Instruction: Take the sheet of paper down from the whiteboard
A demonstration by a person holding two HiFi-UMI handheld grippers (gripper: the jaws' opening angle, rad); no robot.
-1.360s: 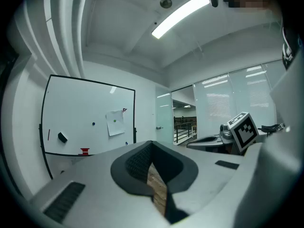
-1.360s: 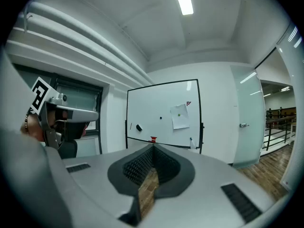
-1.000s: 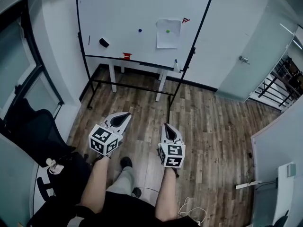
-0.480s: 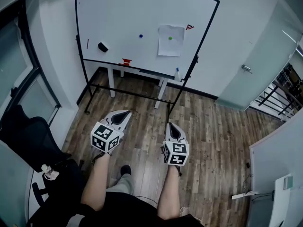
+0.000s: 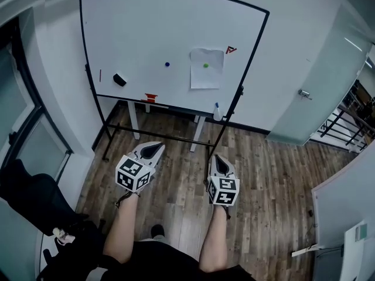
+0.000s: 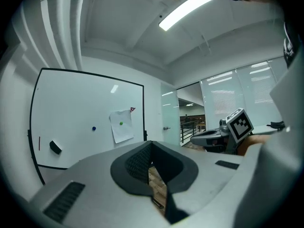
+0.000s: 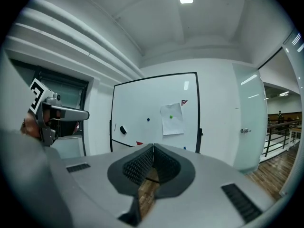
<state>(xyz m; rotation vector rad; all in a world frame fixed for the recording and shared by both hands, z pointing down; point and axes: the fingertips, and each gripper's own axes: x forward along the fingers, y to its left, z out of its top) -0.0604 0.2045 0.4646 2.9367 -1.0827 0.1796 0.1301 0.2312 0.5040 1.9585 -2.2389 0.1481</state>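
The left gripper point(image 5: 157, 147) is held closed, its jaws pressed tip to tip with nothing between them. The right gripper point(image 5: 219, 157) is likewise held shut and empty. Both are carried side by side above the wooden floor point(image 5: 269, 168). They are pointed toward the whiteboard point(image 5: 140, 34) and kept well apart from it.

The sheet of paper point(image 5: 207, 69) is pinned to the right part of the board by a green magnet point(image 5: 205, 65) near its top edge. In the head view it is seen roughly straight ahead of the right gripper and off to the right of the left one. In the right gripper view it is found just above the closed jaw tips, slightly right. In the left gripper view it is found above them and to the left.

A red triangular piece point(image 5: 231, 50) is set just beside the sheet's upper right corner. A blue magnet point(image 5: 167, 64) is placed to the sheet's left, and a black eraser point(image 5: 119, 79) farther left.
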